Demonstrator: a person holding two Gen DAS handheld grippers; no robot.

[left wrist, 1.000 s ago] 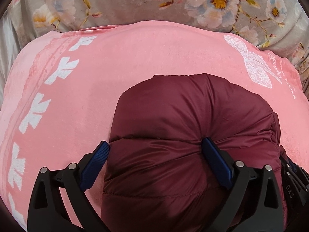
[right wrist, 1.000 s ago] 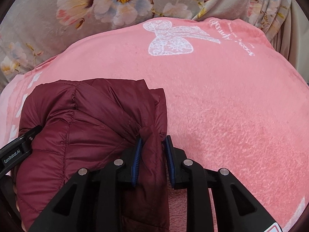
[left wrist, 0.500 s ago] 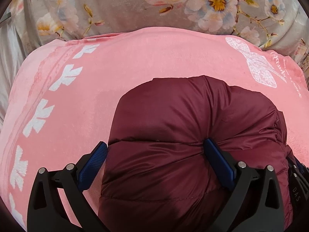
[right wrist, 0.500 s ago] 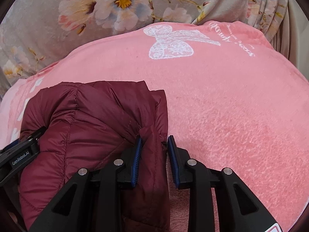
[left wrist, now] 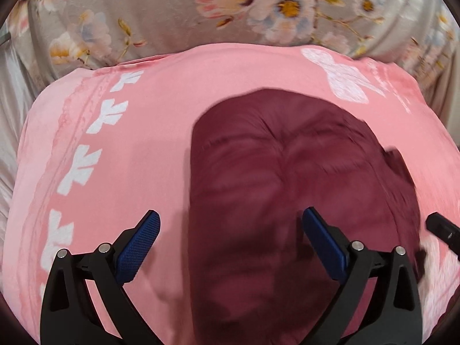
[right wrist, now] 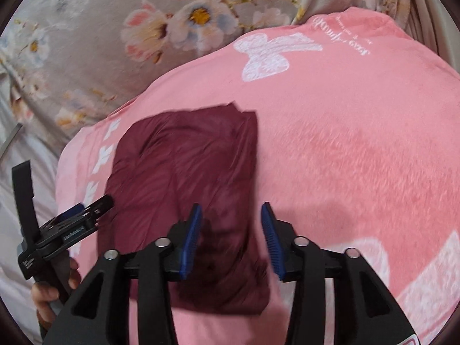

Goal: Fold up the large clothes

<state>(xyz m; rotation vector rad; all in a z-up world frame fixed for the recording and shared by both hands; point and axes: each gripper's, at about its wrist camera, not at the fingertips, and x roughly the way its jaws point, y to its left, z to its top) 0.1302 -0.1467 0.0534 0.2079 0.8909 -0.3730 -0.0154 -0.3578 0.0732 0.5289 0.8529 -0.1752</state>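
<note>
Folded maroon jacket (right wrist: 184,189) lies on pink blanket (right wrist: 359,158)
Left gripper (left wrist: 230,238) spread wide, gripping nothing; right gripper (right wrist: 231,238) jaws opening, clear of fabric.

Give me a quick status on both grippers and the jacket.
Left gripper open, clear of cloth. Right gripper opening, nothing pinched. Maroon jacket folded on pink blanket. Nothing in the way.

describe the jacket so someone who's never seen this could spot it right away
Start from the grey floral bedsheet, then the pink blanket with a white bow print spread on it. The folded maroon puffer jacket lies on the blanket's left part, the only dark, shiny, quilted bundle among pale fabrics.
</note>
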